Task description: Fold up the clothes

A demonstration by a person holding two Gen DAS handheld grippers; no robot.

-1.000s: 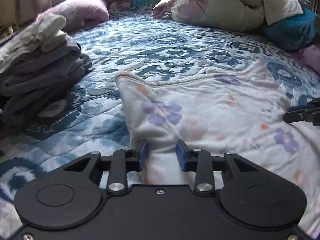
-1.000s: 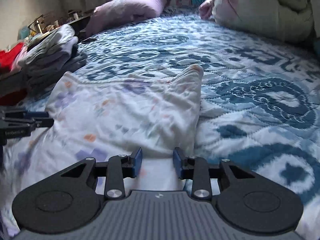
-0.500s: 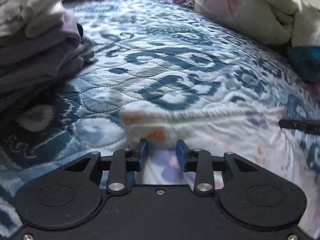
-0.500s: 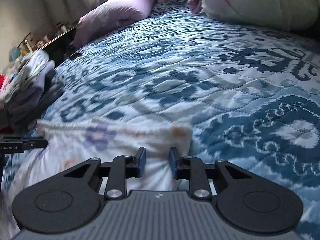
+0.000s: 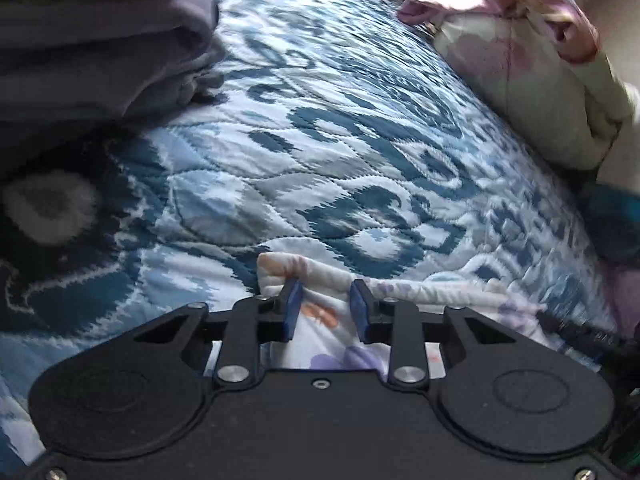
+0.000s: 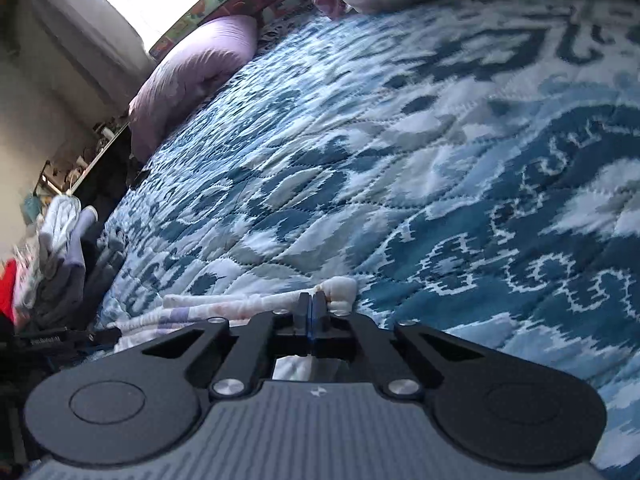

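Nearest, right claw (image 6: 311,312) clenched tight on the bunched edge of a floral garment (image 6: 256,303) lying on the bed. Left claw (image 5: 324,307) closing, blue pads (image 5: 291,308) astride the same garment's (image 5: 320,312) other corner, cloth between them. Beyond, blue-and-white quilt (image 5: 328,128). Farther left, stacked folded clothes (image 5: 100,40); at far edge, lilac pillow (image 6: 192,80).
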